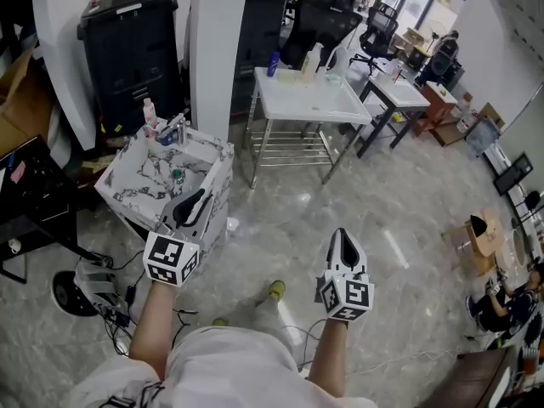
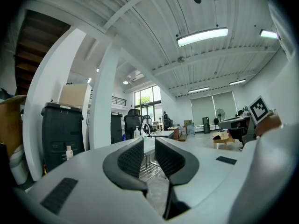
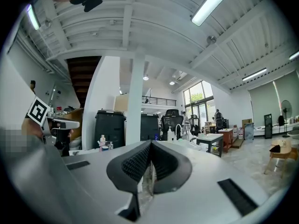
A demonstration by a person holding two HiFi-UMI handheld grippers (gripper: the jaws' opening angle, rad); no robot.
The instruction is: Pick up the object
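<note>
The left tool and right tool are white with black ribbed pads. Each carries a cube of black-and-white square markers. The small bench is white marble with dark veins, and the farther bench is plain white. The bins are black and the floor is glossy grey.

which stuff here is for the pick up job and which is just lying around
Likely for the job: left gripper (open), right gripper (shut, empty), marbled table, small bottle on its far corner.

Just lying about: white table, office chair, black bin, cardboard box.
</note>
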